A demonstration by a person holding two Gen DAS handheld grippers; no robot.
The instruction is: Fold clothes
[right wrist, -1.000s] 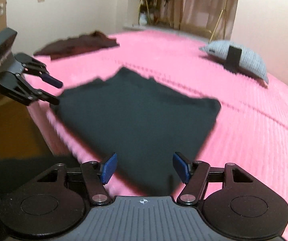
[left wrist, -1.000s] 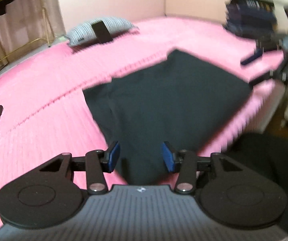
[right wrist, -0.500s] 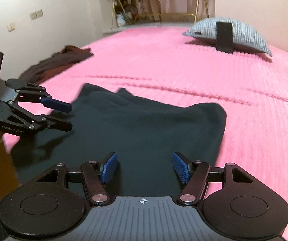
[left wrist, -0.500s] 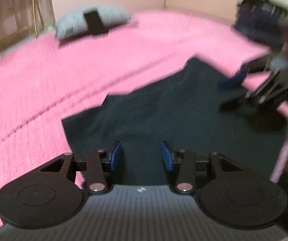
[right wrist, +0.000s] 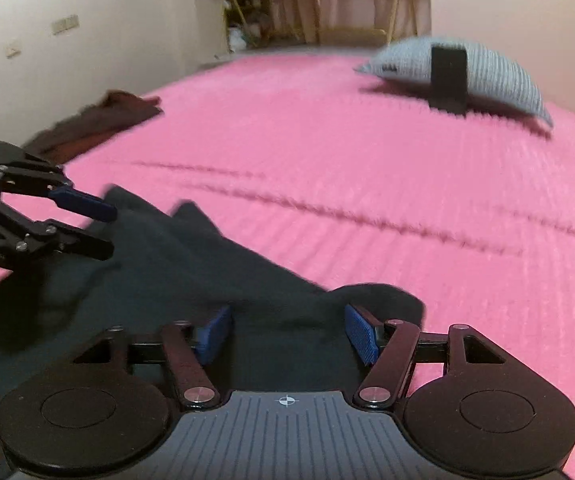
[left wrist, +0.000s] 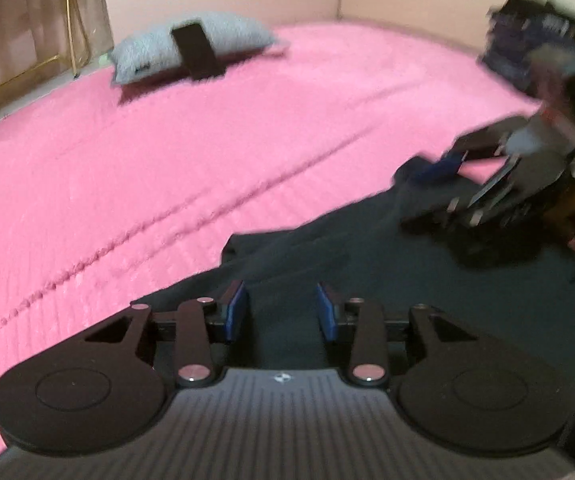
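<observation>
A dark, partly folded garment [left wrist: 367, 264] lies on the pink bed near its front edge; it also shows in the right wrist view [right wrist: 159, 280]. My left gripper [left wrist: 281, 312] is open and empty, low over the garment's left part. My right gripper [right wrist: 289, 332] is open and empty, low over the garment's right corner. Each gripper shows in the other's view: the right one [left wrist: 499, 184] at the garment's far right, the left one [right wrist: 47, 220] at its left edge. Both views are motion-blurred.
The pink ribbed bedspread [left wrist: 167, 152] fills most of both views. A grey pillow with a black strap [right wrist: 463, 72] lies at the far side. A brown garment [right wrist: 99, 120] lies at the left edge of the bed. Dark stacked clothes [left wrist: 535, 48] sit at the far right.
Both grippers have dropped and moved in over the dark garment, coming closer to the bed. Both stay open. The garment's far edge looks more rumpled than a second ago.
</observation>
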